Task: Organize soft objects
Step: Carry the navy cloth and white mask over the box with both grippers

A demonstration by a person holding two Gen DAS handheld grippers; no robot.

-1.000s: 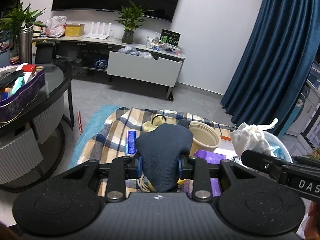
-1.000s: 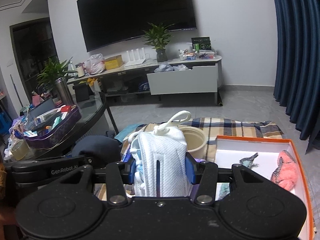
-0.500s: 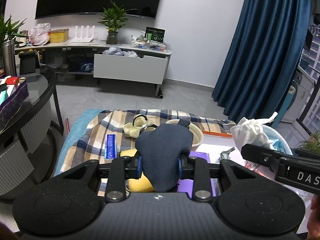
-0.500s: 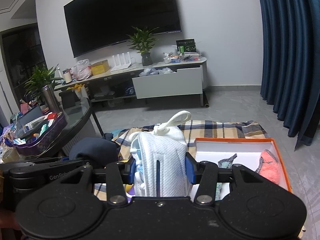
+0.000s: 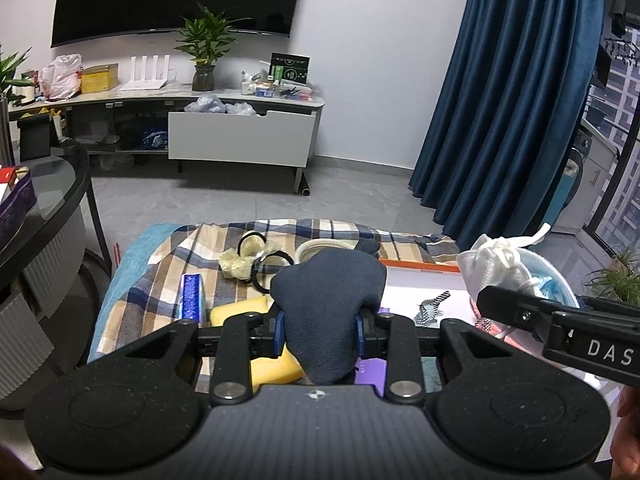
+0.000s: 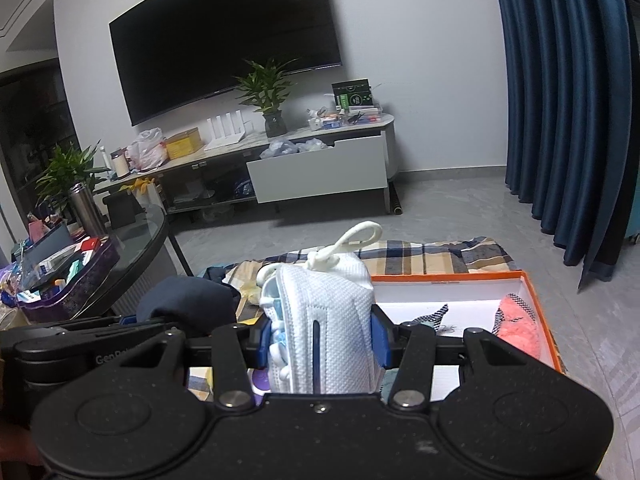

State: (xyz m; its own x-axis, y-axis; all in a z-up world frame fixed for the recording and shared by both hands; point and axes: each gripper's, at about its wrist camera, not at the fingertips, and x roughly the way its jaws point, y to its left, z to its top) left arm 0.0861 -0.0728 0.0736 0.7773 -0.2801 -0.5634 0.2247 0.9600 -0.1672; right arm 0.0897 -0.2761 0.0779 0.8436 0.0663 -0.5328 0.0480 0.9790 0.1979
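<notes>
My left gripper [image 5: 319,330] is shut on a dark navy cloth [image 5: 328,300], held above the plaid blanket [image 5: 160,292]. My right gripper [image 6: 320,340] is shut on a bundle of white and blue face masks [image 6: 324,320]; it also shows at the right of the left wrist view [image 5: 504,268]. The orange-rimmed white box [image 6: 440,278] lies ahead and right, holding a pink fluffy item [image 6: 518,328] and a patterned scrap [image 6: 434,316]. A yellow sponge [image 5: 244,312] and a cream scrunchie [image 5: 240,264] lie on the blanket.
A blue packet [image 5: 192,294], black hair ties [image 5: 272,268], a beige bowl [image 5: 324,246] and a purple item [image 5: 372,372] lie on the blanket. A glass round table [image 5: 44,200] stands at the left. TV cabinet [image 5: 240,136] and blue curtain [image 5: 500,100] are behind.
Both grippers have moved right and a little back with their loads; the white box has come more into both views. Neither grip has changed.
</notes>
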